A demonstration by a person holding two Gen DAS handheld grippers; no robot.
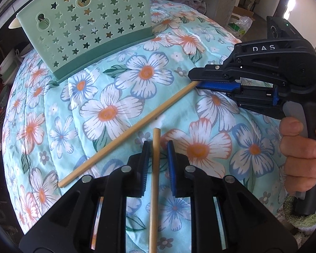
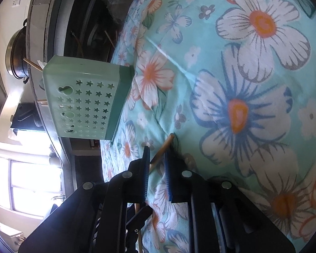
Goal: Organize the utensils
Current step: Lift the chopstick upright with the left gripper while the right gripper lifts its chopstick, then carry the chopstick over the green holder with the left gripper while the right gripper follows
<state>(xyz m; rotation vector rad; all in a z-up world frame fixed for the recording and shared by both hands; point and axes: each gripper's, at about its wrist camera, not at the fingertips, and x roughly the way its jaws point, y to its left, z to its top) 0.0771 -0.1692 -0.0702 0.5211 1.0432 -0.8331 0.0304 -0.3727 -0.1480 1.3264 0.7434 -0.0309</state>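
Pale wooden chopsticks lie loose on the floral-quilted bed: one (image 1: 154, 181) between the left gripper's (image 1: 157, 147) open jaws, another (image 1: 126, 135) straddled unclamped by the right gripper (image 2: 157, 150); the green star-punched plastic holder (image 1: 86, 25) near the far edge already contains some sticks

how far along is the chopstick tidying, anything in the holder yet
Partly done: the green holder already has wooden sticks poking out of its top. In hand: two chopsticks remain on the floral cloth. The left gripper is open around one chopstick; the right gripper has its fingers either side of the other chopstick's far tip, not clamped. Left: grip, lift and drop both into the holder.
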